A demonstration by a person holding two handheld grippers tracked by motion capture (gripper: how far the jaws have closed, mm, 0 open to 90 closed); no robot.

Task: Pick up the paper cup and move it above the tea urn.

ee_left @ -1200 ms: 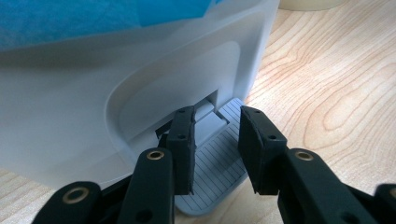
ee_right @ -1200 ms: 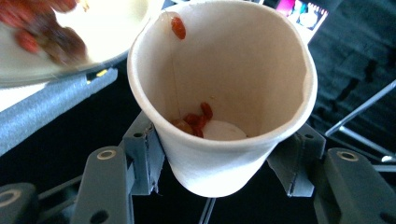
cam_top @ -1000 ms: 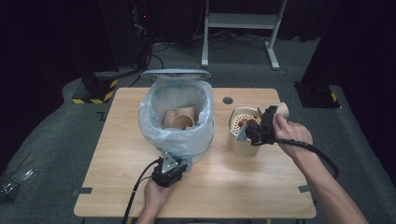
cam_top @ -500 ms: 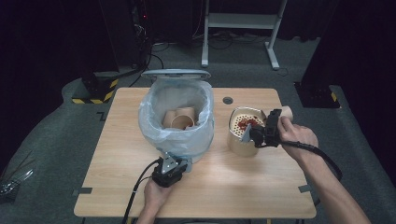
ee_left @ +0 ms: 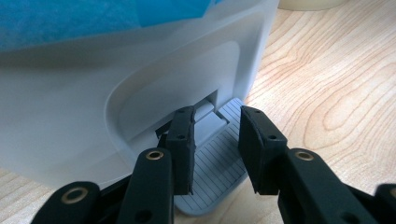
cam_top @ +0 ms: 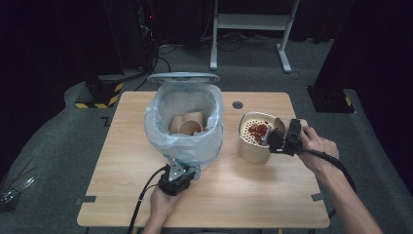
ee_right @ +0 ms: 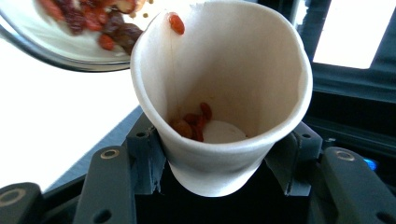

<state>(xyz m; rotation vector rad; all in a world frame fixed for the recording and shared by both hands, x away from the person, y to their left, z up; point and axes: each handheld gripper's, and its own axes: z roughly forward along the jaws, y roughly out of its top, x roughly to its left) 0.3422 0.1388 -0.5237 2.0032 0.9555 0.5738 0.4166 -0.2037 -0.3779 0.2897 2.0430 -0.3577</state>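
From where I stand, the right claw (ee_right: pixel 217 172) is clamped on a paper cup (ee_right: pixel 224 93), squeezing its lower wall so the rim bows out of round, and holds it tipped over the strainer pot (cam_top: pixel 253 146) at about three o'clock on the desk (cam_top: pixel 234 195). The cup's long axis lies close to level, with its mouth turned toward the pot at nine o'clock from the hand and its base back toward the wrist. A few red berries (ee_right: pixel 191 122) cling near the bottom and one sticks by the rim, while a heap of them already lies on the pot's perforated insert (cam_top: pixel 258 130). The left claw (ee_left: pixel 215 140) sits at six o'clock, its jaws a little apart with nothing between them, pressing down on the ribbed pedal (ee_left: pixel 219 172) of the bag-lined pedal bin (cam_top: pixel 187 126), whose lid stands raised and which holds other used cups. I would say the risks are these: berries stuck to the damp wall may not fall out and end up in the bin; too hard a squeeze could crumple the soft cup and fling them onto the desk; and if the left claw slips off the pedal, the lid drops before the cup arrives.
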